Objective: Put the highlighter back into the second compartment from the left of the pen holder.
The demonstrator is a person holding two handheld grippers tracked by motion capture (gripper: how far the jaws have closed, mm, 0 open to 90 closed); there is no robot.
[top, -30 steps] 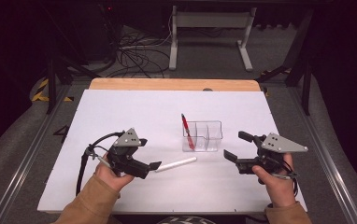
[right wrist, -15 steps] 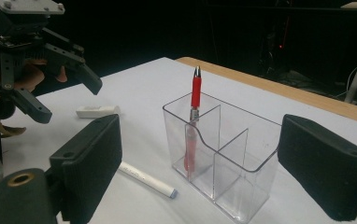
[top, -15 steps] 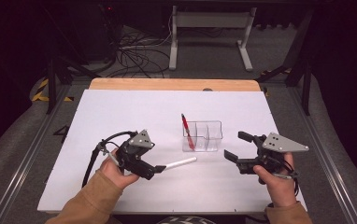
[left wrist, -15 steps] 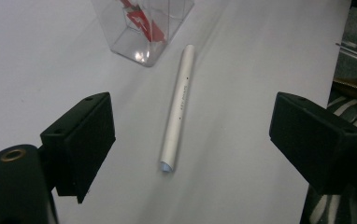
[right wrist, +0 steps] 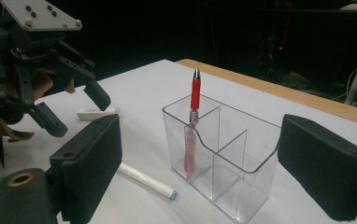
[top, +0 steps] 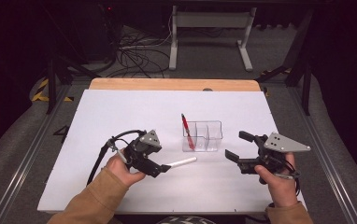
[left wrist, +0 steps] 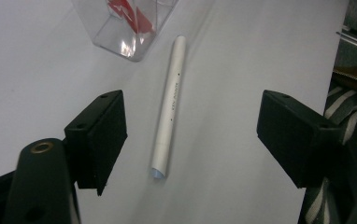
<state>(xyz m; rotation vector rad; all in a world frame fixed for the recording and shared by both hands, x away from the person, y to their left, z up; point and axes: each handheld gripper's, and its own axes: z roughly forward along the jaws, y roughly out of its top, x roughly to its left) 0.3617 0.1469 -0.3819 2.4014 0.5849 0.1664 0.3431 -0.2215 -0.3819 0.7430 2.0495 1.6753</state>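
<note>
Pick-up step in hand: reaching for the white pen [top: 181,163], not yet gripped. Lies flat on the white table sheet [top: 120,107] at about 7 o'clock of the clear three-compartment organizer [top: 203,136], just beside it but apart, with its far end toward 2 o'clock in the high view.

Left gripper [top: 160,167] set low over the pen's near end. In the left gripper view the white pen [left wrist: 169,105] runs lengthwise up the gap of the left gripper [left wrist: 200,135], nearer the 9 o'clock pad than the 3 o'clock one. Jaws just closing, now at a middling spread, with bare sheet showing on both sides of the barrel. Nothing held, nothing touched.

Red pen [top: 187,133] already upright in the organizer's 9 o'clock compartment, leaning a little against the wall.

Right gripper [top: 239,145] waits at 4 o'clock of the organizer, well apart from it, spread wide and empty. Seen along its own pads, the organizer [right wrist: 223,154] stands ahead with the red pen [right wrist: 194,116] inside.

Next move, by judgement: centre the barrel between the pads, close until both press on it, then lift and tip upright for a free compartment. Needs a square pinch, since a round barrel caught off-centre may roll or skid toward the organizer wall.
</note>
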